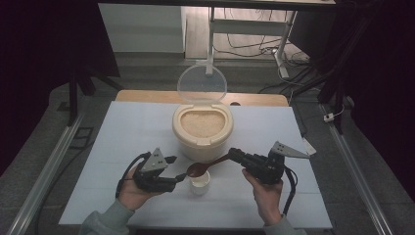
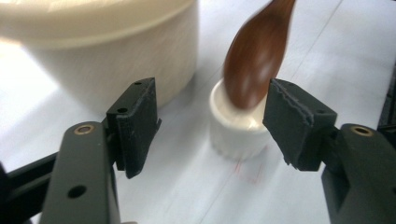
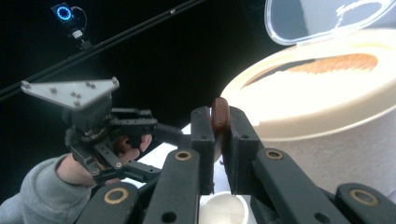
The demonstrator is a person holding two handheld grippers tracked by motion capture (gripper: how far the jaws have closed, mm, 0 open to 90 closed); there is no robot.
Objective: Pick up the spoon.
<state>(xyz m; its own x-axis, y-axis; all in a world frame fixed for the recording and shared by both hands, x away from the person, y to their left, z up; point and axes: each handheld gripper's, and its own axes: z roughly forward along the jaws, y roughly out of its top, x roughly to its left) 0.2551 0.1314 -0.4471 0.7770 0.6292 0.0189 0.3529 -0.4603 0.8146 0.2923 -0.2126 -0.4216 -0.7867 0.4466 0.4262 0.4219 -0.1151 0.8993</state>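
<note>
level, right tool (image 1: 234, 154) gripping spoon (image 1: 205, 167)

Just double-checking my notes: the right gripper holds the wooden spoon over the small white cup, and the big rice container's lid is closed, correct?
Not quite: the rice container has its clear lid flipped open, as the high view shows. The rest holds: the right gripper clamps the wooden spoon over the small white cup.

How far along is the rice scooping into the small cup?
Done: rice bin lid is open. In hand: right gripper clamps the wooden spoon, its bowl over the small white cup; left gripper stands open around the cup, not pressing. Left: whether rice has landed is unclear.
</note>
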